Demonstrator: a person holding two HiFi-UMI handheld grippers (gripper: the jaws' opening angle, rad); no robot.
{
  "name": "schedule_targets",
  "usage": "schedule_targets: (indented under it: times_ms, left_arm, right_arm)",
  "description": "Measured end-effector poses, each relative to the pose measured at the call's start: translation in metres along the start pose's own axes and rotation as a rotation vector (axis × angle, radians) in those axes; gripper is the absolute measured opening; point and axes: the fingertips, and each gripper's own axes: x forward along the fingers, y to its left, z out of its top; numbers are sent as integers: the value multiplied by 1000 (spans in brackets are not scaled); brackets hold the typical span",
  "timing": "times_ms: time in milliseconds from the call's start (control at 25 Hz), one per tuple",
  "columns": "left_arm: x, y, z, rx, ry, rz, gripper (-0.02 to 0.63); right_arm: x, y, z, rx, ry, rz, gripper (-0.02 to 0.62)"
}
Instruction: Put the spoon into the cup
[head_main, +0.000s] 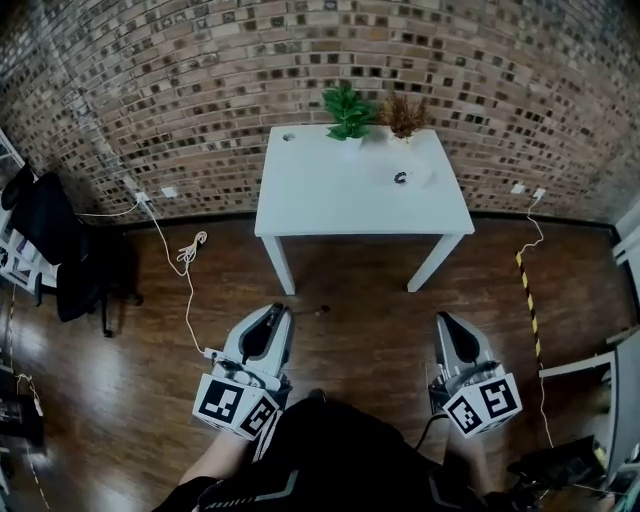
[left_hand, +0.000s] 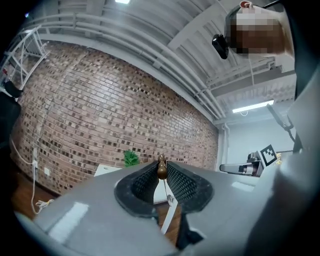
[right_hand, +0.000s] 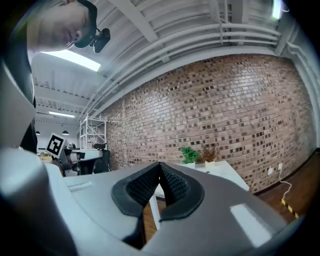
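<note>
The left hand-held gripper (head_main: 277, 310) and the right hand-held gripper (head_main: 443, 320) pointed level, low over the wooden floor (head_main: 360, 320), well short of the white table (head_main: 330, 205). The left one's jaws were clamped on the spoon (left_hand: 162, 167), seemingly its brown end. The right one's jaws were closed and empty. The cup (head_main: 412, 176) stood on the table near two potted plants (head_main: 348, 110), by the brick wall (head_main: 200, 90).

White rectangular table (head_main: 330, 200) before a brown brick wall (head_main: 200, 80), on a dark wooden plank floor (head_main: 360, 320).
A green leafy potted plant (head_main: 348, 112) and a brown dried plant (head_main: 403, 115) stand side by side at the table's far edge. A black office chair (head_main: 60, 250) sits left, a white coiled cable (head_main: 188, 255) beside it, and yellow-black striped tape (head_main: 528, 300) lies right.
</note>
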Motion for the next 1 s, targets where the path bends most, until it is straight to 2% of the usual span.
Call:
schedule_targets:
  times_ms: [240,480,800,1000]
  left_arm:
    - [50,38,-11,-24,23,-32,46]
    - [116,36,-23,-36,34,-25,46]
    - [209,7,-18,-27,12,21,46]
    - [249,6,-18,-23,8,48,46]
  right_arm:
    - [47,-21,1,2,6,-39,6]
    - [73,-79,-1,17,13,-53,6]
    - [101,-160,23,-1,-13,26,6]
    - [122,-204,15,25,5,48,6]
